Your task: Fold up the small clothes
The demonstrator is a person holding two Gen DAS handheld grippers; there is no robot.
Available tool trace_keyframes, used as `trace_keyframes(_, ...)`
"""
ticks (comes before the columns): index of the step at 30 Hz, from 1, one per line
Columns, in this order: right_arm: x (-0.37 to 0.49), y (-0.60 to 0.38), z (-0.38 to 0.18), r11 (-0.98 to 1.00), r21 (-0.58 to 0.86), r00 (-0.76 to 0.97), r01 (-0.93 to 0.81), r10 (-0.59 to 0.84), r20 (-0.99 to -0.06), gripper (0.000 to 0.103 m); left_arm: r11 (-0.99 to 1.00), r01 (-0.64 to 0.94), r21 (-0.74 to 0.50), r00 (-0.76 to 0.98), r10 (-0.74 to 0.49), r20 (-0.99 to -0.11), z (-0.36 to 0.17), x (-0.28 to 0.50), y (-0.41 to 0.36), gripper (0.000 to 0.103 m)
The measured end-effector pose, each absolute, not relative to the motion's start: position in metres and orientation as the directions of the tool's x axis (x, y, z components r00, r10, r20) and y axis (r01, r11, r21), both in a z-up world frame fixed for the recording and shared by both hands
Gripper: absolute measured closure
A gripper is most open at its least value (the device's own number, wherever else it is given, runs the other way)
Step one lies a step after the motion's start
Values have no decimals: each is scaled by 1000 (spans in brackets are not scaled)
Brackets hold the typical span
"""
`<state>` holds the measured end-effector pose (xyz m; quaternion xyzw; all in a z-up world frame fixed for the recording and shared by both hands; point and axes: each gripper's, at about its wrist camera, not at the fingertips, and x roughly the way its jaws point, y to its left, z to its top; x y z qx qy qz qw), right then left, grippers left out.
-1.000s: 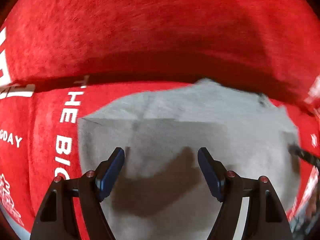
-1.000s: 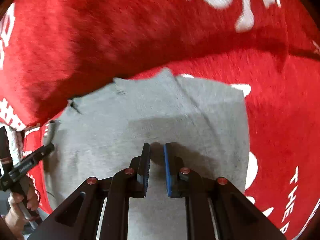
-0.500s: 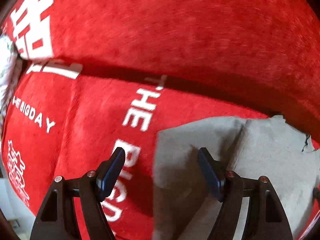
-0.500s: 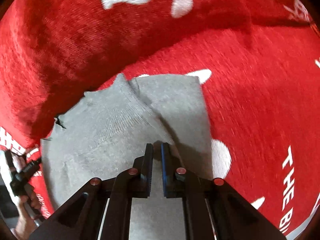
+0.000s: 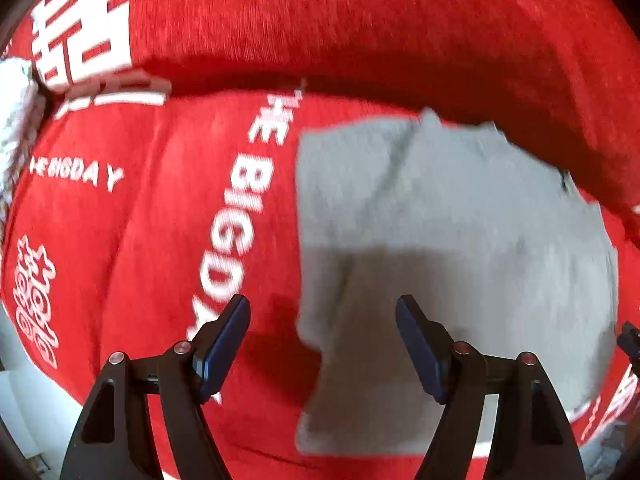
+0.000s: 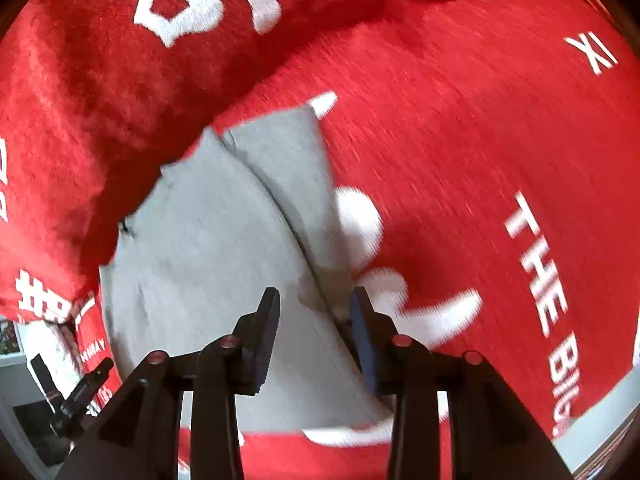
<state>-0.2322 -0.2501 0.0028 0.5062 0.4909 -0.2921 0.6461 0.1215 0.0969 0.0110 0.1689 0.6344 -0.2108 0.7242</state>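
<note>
A folded gray garment (image 5: 460,240) was seen lying flat on a red blanket (image 5: 140,240) with white lettering, sitting center-right in the left wrist view and lower left of center in the right wrist view. The left gripper (image 5: 323,320) was held wide apart with nothing in it, straddling the garment's left edge. The right gripper (image 6: 315,312) was parted too, nothing pinched, hovering over the garment's diagonal fold.

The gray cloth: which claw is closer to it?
Right. The right claw is open directly over the gray cloth, at its folded edge. The left claw straddles the cloth's side edge, half over the red blanket.
</note>
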Motion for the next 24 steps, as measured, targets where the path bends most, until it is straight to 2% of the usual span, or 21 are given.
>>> trace_keyframes(3, -240, -232, -7, 353, 370, 323, 859, 188, -928, 64, 857, 515, -19, 72, -65, -995, -1, 108, 110, 27)
trace_keyframes(5, -239, -222, -18, 383, 357, 289, 852, 225, -931, 99, 863, 505, 2, 61, -34, -998, -9, 102, 117, 27)
trace_keyframes(10, -249, -218, -25, 383, 322, 257, 866, 211, -943, 97, 872, 485, 62, 74, 29, -997, -22, 99, 131, 27)
trace_keyframes(15, -251, -218, -27, 382, 312, 244, 870, 216, -945, 97, 870, 485, 90, 79, 59, -995, -19, 98, 130, 22)
trace_keyframes(24, -269, -215, 4, 324, 292, 256, 900, 149, -955, 94, 838, 542, 66, 72, 32, -997, 10, 73, 109, 22)
